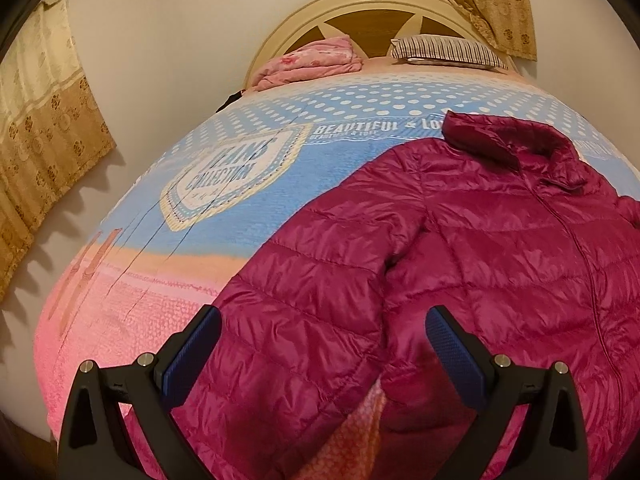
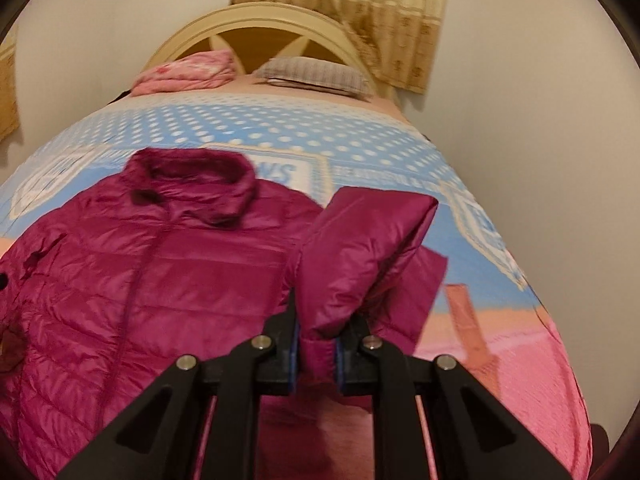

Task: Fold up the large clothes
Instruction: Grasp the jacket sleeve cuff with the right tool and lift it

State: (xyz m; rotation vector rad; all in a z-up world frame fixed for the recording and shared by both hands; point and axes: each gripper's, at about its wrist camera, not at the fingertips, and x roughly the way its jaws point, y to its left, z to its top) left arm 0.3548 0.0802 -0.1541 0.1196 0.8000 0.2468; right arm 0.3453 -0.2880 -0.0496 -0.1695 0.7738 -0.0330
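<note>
A magenta quilted down jacket lies front up on the bed, collar toward the headboard, zipper closed. My left gripper is open, its blue pads on either side of the jacket's left sleeve, just above it. In the right wrist view the jacket fills the left half. My right gripper is shut on the jacket's right sleeve, which is lifted off the bed and stands up folded in front of the camera.
The bed cover is blue with white dots, pink toward the foot. A folded pink blanket and a striped pillow lie by the cream headboard. Curtains hang on the walls left and behind.
</note>
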